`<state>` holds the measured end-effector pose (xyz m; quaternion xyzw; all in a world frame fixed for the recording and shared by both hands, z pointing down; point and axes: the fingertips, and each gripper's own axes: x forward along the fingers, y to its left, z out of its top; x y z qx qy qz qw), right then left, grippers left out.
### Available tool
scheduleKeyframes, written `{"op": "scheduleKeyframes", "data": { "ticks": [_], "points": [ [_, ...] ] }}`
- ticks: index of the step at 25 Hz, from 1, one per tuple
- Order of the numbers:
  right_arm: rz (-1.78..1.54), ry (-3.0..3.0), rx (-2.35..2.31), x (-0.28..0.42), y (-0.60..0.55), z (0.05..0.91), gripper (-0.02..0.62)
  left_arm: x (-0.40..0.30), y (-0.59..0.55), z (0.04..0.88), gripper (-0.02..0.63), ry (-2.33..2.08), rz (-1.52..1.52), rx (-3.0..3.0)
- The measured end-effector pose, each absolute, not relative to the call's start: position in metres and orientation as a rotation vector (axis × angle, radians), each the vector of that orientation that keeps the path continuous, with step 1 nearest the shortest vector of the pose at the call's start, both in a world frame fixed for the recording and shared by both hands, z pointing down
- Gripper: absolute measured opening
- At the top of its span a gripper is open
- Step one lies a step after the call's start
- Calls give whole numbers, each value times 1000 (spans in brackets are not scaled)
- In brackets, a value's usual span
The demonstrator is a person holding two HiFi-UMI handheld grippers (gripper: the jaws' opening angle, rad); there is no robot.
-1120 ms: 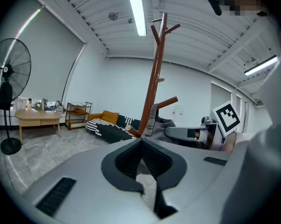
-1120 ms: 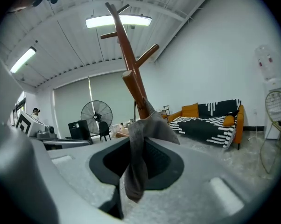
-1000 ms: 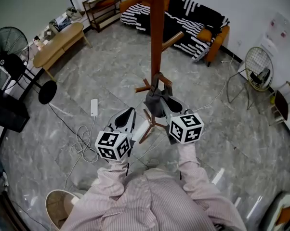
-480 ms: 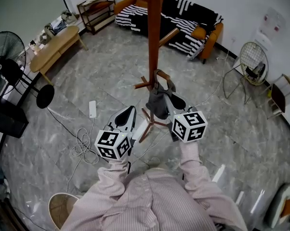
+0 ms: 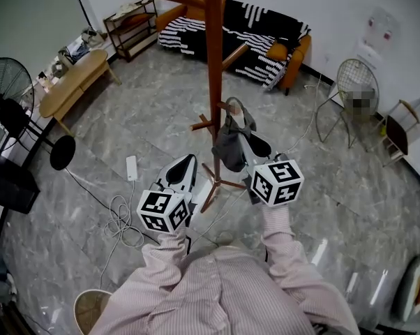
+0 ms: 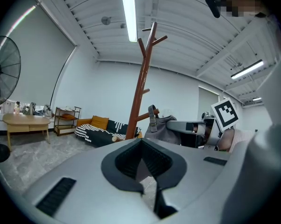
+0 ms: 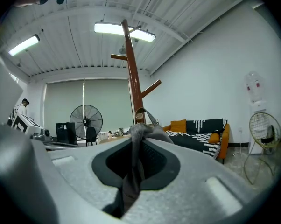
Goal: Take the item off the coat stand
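Note:
A tall brown wooden coat stand point(image 5: 213, 82) rises in front of me. A grey fabric bag point(image 5: 227, 145) hangs beside its pole, its strap point(image 7: 140, 113) looped over a low peg. My right gripper point(image 5: 246, 142) is shut on a fold of the bag's cloth point(image 7: 133, 157), which runs down between its jaws. In the left gripper view the bag point(image 6: 161, 127) and the right gripper point(image 6: 187, 126) show to the right of the stand point(image 6: 139, 87). My left gripper point(image 5: 184, 165) hangs lower and to the left, shut, with nothing between its jaws, and it does not touch the bag.
The stand's spread feet point(image 5: 220, 183) are on the marble floor below the grippers. A white power strip point(image 5: 131, 167) and loose cables point(image 5: 123, 218) lie to the left. A striped sofa point(image 5: 259, 37), a wooden table point(image 5: 74, 82), a floor fan point(image 5: 8, 110) and a wire chair point(image 5: 356, 93) ring the room.
The right gripper, with the grey cloth in it, has drawn slightly away from the pole to the right. The left gripper has stayed put. The head view has shifted.

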<state>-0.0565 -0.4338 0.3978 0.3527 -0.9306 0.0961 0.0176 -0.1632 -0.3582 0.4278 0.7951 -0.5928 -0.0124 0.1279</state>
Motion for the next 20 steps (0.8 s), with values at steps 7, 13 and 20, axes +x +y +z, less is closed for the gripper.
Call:
{"op": "scheduleKeyframes", "data": {
  "ticks": [7,13,20],
  "points": [
    [270,-2905,1156,-47,-423,384,23,-161,-352,419,2,-1700,-54,2357],
    [268,-2920,1220,-34,-405,380,24,-160,-339,419,2,-1668,-52,2396],
    [263,-2922,1290,-13,-386,384,24,-161,-329,420,2,-1657,-37,2411]
  ]
}}
